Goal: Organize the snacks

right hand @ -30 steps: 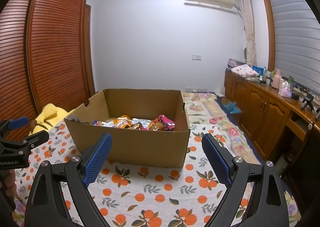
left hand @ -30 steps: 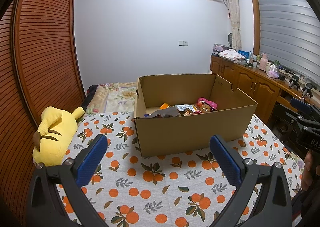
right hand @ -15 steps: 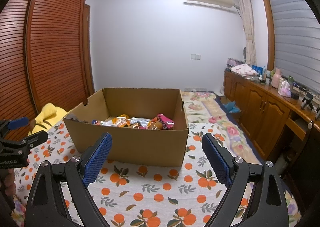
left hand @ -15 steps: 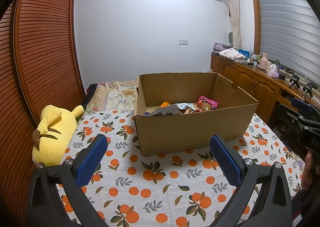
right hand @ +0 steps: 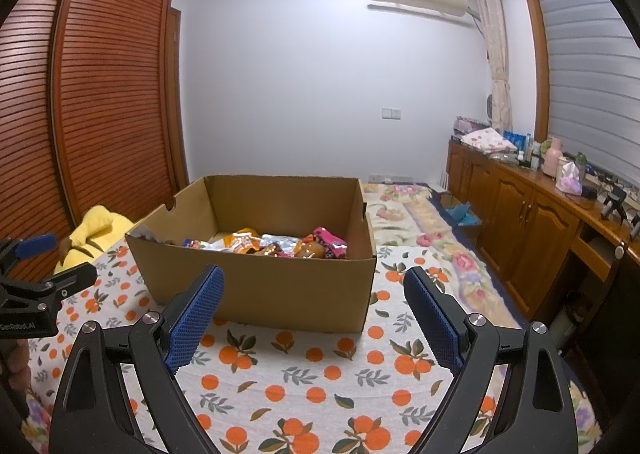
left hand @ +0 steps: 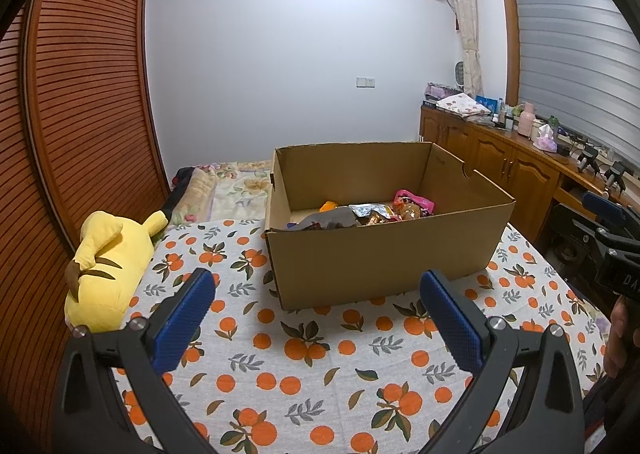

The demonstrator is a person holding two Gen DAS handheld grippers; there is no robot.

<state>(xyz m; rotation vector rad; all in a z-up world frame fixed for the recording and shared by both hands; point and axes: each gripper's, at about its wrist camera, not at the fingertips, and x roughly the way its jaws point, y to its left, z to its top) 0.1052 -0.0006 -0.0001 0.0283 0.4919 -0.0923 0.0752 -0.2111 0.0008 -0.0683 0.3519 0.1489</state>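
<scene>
A: Status on the grippers?

B: Left gripper [left hand: 316, 294] is spread wide, nothing between the blue pads [left hand: 184, 320]. Right gripper [right hand: 314, 294] same — jaws apart, empty. Both hover above the orange-print cloth [left hand: 304, 366], short of the box.

A: Snacks?

B: All inside the open cardboard box [left hand: 380, 254], piled loose on its floor. From the right wrist view: snack packets [right hand: 280, 246] — a pink one [right hand: 330, 240] at the right end, silver foil in the middle, an orange one behind. The left wrist view shows the same heap [left hand: 372, 212] near the far right part of the floor.

A: Anything else on the cloth?

B: Yellow plush toy [left hand: 108, 270] lying at the left edge, well apart from the box. Wooden cabinet [right hand: 532, 230] runs along the right wall with clutter on top.
</scene>
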